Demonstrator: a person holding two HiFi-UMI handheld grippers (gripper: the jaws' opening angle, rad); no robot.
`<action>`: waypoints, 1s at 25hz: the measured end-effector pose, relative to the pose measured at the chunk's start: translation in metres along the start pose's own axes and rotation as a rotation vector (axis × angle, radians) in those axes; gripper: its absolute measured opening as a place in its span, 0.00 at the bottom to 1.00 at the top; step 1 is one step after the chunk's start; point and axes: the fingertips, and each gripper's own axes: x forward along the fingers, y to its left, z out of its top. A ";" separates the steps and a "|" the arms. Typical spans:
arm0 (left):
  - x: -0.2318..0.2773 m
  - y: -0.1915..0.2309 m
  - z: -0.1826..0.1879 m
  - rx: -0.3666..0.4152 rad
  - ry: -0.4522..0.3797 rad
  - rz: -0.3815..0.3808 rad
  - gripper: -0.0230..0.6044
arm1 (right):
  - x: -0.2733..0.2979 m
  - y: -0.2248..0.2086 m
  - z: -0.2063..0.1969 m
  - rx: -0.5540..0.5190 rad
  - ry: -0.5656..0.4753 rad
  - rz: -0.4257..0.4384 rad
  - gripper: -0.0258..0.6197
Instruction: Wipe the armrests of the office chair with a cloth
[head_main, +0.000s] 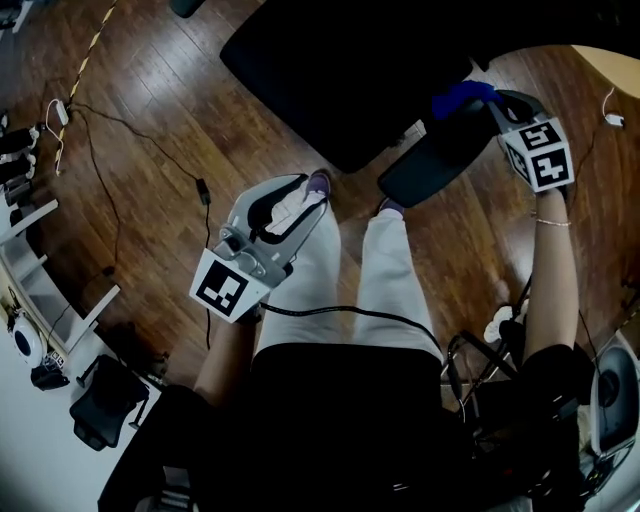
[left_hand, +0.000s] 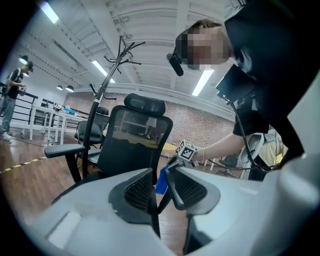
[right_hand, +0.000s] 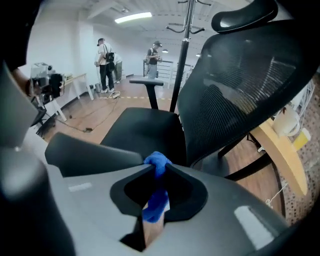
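Observation:
The black office chair stands in front of me, its mesh back filling the right gripper view. My right gripper is shut on a blue cloth, which bunches out between the jaw tips. It is held at the far end of the near armrest, a flat black pad just below and left of the jaws. The other armrest is across the seat. My left gripper hangs over my legs, open and holding nothing, pointing at the chair.
Cables trail over the wooden floor at the left. A light wooden table edge is beside the chair on the right. A coat stand rises behind the chair. People stand far back in the room.

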 end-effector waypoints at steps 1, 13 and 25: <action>-0.003 0.000 0.000 0.002 0.006 -0.004 0.25 | 0.000 0.000 0.008 0.011 -0.022 0.008 0.10; -0.028 0.022 -0.005 -0.016 0.019 -0.003 0.25 | -0.034 0.170 0.046 -0.086 -0.131 0.272 0.11; -0.002 0.011 -0.004 -0.019 0.029 -0.044 0.25 | -0.061 0.213 0.007 0.036 -0.181 0.386 0.11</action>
